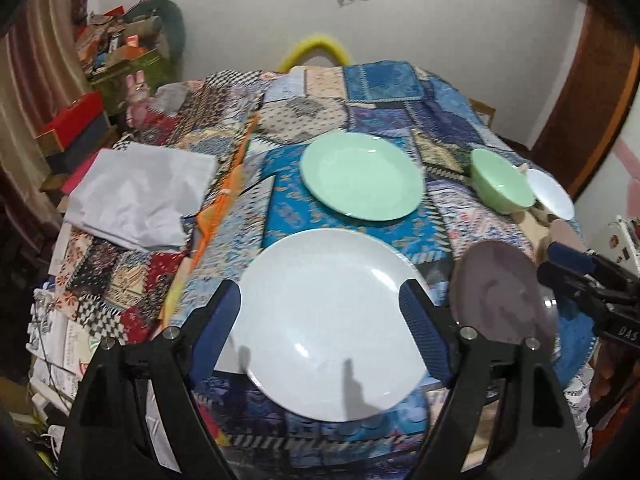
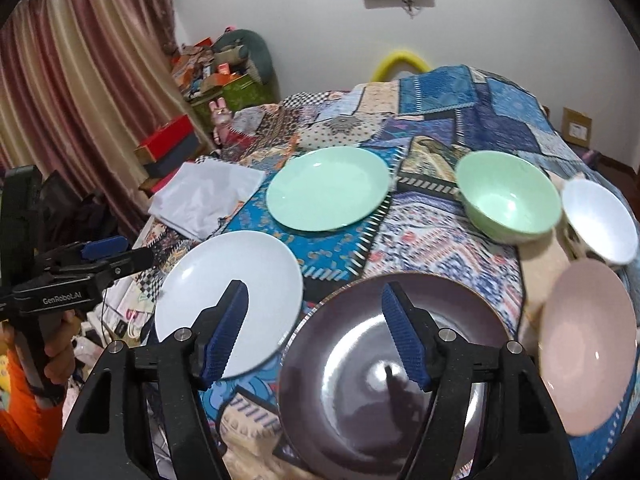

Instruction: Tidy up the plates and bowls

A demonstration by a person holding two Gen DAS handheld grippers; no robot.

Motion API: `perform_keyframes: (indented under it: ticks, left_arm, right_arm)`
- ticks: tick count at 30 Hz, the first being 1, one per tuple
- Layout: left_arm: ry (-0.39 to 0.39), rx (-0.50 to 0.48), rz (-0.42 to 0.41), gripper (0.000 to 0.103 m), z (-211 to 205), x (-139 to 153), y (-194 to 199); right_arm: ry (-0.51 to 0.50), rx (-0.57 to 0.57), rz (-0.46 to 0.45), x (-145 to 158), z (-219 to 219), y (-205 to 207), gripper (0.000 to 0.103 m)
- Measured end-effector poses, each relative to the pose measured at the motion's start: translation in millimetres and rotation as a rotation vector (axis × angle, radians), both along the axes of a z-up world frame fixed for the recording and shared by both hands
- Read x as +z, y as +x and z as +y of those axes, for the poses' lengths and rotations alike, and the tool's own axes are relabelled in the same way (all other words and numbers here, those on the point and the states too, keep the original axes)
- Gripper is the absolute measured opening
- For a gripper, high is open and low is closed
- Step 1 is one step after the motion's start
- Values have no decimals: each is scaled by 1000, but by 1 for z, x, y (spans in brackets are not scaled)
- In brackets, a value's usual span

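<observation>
Nothing is stacked yet. Left claw [image 1: 320, 320], spread wide, hovers over the white plate [image 1: 332, 320]; right claw [image 2: 314, 332], also released, hangs above the dark plate [image 2: 396, 372] beside it. Next, I judge: grip a rim.

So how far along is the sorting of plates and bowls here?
Nothing looks stacked yet. The white plate, green plate, dark plate, green bowl, white bowl and pink bowl all lie apart. Left gripper and right gripper are open, holding nothing. All stacking remains.
</observation>
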State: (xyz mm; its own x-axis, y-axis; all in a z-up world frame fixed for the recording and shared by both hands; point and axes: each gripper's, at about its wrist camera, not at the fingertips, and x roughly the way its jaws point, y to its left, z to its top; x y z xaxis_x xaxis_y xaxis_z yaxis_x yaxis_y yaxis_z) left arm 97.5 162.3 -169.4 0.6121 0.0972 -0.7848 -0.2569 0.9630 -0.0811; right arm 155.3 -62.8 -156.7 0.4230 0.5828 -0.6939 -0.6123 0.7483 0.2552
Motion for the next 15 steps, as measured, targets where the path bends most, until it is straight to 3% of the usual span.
perform_keyframes:
  ticks: [15]
  left_arm:
    - [-15, 47, 134, 82, 44, -51, 2]
  right_arm:
    - [-103, 132, 34, -36, 67, 19, 66]
